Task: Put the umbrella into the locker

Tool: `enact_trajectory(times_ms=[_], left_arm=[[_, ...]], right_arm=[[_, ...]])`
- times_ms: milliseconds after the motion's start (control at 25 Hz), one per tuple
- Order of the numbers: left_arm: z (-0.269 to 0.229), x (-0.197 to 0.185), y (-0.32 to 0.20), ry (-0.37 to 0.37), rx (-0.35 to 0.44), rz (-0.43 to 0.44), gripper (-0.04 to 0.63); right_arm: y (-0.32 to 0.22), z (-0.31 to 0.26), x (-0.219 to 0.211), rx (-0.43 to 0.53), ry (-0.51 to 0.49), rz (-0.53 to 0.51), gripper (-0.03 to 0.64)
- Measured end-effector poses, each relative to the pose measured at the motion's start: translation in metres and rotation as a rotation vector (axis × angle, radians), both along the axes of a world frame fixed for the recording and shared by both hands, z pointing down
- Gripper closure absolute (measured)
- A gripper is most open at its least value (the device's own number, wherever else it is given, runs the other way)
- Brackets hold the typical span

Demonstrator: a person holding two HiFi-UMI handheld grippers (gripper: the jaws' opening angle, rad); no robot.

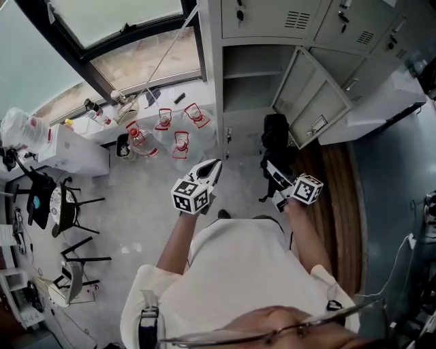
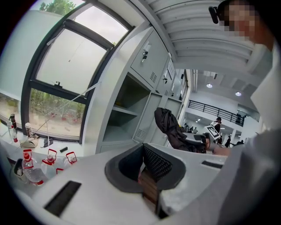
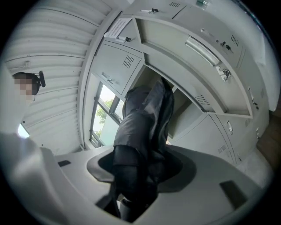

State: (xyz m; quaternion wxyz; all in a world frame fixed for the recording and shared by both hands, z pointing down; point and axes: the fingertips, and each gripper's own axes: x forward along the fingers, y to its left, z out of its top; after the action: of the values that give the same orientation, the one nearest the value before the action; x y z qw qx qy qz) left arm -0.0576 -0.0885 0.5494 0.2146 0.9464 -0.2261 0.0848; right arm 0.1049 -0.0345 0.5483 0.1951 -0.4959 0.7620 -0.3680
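A folded black umbrella (image 1: 274, 140) sticks out ahead of my right gripper (image 1: 271, 168), which is shut on its lower end. In the right gripper view the umbrella (image 3: 145, 127) fills the gap between the jaws of the right gripper (image 3: 136, 176). Just beyond it stands the grey locker with one open compartment (image 1: 251, 78), its door (image 1: 310, 102) swung out to the right. My left gripper (image 1: 214, 166) is held beside the right one, to its left, jaws together with nothing between them. The left gripper view shows the left gripper (image 2: 142, 162), the open locker (image 2: 125, 110) and the umbrella (image 2: 169, 125).
Several water bottles with red handles (image 1: 170, 133) stand on the floor below the window, left of the locker. A white cabinet (image 1: 71, 153) and black chairs (image 1: 65, 204) are further left. Closed locker doors (image 1: 272, 17) sit above the open compartment.
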Motion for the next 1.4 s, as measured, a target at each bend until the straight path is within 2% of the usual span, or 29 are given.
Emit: enact_trajectory(times_ms=[160, 320, 600, 960, 1200, 1400], left_arm=[[0.004, -0.006, -0.016, -0.005, -0.001, 0.008, 0.591], [0.005, -0.005, -0.027, 0.008, -0.014, 0.002, 0.591], [0.007, 0.018, -0.037, -0.003, -0.007, 0.001, 0.591], [-0.004, 0.038, -0.061, -0.004, 0.000, -0.090, 0.591], [-0.005, 0.037, -0.078, -0.010, -0.003, -0.164, 0.591], [-0.002, 0.036, -0.090, -0.019, -0.013, -0.197, 0.591]], right_arm=[[-0.008, 0.002, 0.001, -0.011, 0.036, 0.026, 0.379], [-0.015, 0.010, 0.008, -0.049, 0.116, 0.051, 0.379], [-0.044, 0.017, 0.029, -0.078, 0.174, 0.058, 0.380], [-0.099, 0.043, 0.055, -0.155, 0.286, -0.015, 0.380], [-0.142, 0.065, 0.062, -0.217, 0.318, -0.050, 0.380], [-0.171, 0.077, 0.064, -0.236, 0.403, -0.082, 0.380]])
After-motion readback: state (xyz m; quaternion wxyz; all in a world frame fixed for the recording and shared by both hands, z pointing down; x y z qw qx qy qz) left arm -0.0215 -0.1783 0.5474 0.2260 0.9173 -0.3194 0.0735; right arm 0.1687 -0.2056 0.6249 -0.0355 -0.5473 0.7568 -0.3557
